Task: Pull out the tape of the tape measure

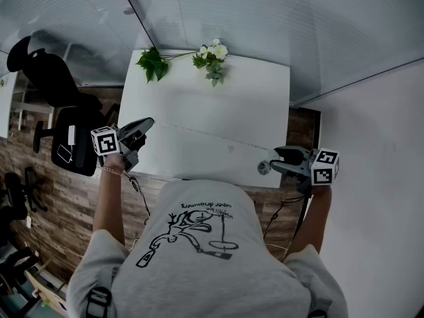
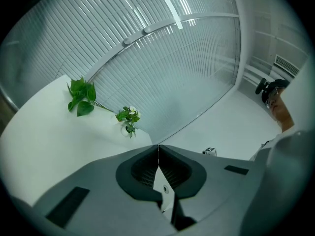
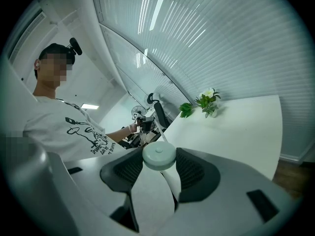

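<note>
The left gripper (image 2: 158, 152) has its two jaws pressed together. In its own view they pinch the white end tab (image 2: 165, 187) of the tape, and the small hole of the tab shows just under the pads. The head view does not show this tab; there the jaws look only like a closed dark point at the left edge of the table (image 1: 199, 105).

The right gripper (image 3: 159, 157) is closed on the tape measure (image 3: 159, 151), a round pale case that sits between the two dark pads. From this case the tape (image 3: 158, 134) runs away as a thin white strip toward the other gripper, which is small and far in this view. In the head view the tape is only a fine line that crosses the white table from one gripper to the other. There the case is just beside the near right corner of the table.

The table top is white and plain. At its far edge lie a sprig of green leaves (image 1: 154, 63) and some white flowers (image 1: 213, 53), well apart from the tape. Behind them stands a ribbed pale wall (image 1: 265, 18). The floor (image 1: 53, 204) is of dark wood, and a black office chair (image 1: 63, 105) stands near the left side of the table, close behind the left gripper. On the right side there is a plain white wall (image 1: 371, 131) near the right gripper.
</note>
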A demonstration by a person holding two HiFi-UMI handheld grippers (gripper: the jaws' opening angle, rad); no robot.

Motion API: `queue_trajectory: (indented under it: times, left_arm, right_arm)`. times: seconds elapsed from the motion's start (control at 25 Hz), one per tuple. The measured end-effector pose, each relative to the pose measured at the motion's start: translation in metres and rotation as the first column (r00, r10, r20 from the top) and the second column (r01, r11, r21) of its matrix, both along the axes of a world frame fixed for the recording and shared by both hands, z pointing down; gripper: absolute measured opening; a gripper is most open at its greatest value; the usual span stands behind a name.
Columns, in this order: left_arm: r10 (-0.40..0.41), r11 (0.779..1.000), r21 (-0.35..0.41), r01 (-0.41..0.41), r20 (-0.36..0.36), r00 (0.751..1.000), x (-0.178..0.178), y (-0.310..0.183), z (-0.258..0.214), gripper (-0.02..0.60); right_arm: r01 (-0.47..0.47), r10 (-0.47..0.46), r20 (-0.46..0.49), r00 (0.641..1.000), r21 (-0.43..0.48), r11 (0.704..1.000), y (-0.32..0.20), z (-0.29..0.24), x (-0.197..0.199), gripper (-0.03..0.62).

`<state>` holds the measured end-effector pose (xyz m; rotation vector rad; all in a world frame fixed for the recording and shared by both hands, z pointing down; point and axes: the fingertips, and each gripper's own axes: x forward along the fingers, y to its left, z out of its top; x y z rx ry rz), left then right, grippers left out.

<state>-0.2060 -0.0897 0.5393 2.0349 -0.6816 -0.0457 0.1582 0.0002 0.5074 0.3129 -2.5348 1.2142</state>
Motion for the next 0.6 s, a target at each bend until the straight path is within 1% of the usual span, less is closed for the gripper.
queue_trajectory:
  times: [0.28, 0.4, 0.52, 0.6]
  left_arm:
    - [-0.037, 0.999, -0.022, 0.037, 0.012, 0.999, -0.015, -0.001, 0.010, 0.021]
    - [-0.059, 0.996, -0.072, 0.059, 0.003, 0.998, -0.015, 0.002, 0.017, 0.021]
    - [-0.037, 0.999, -0.037, 0.038, 0.028, 0.999, -0.010, 0.002, 0.017, 0.021]
    - [-0.034, 0.999, -0.039, 0.036, 0.034, 0.999, -0.006, 0.002, 0.019, 0.021]
  right_arm:
    - [-0.017, 0.017, -0.020, 1.000, -0.005, 1.000, -0.001, 0.001, 0.007, 0.222]
    - [-0.036, 0.036, -0.032, 0.999, 0.001, 0.999, -0.004, 0.006, 0.010, 0.222]
    - [-0.067, 0.069, -0.087, 0.994, 0.021, 0.998, -0.011, 0.020, 0.014, 0.222]
    - [-0.075, 0.079, -0.120, 0.990, 0.035, 0.997, -0.014, 0.031, 0.016, 0.222]
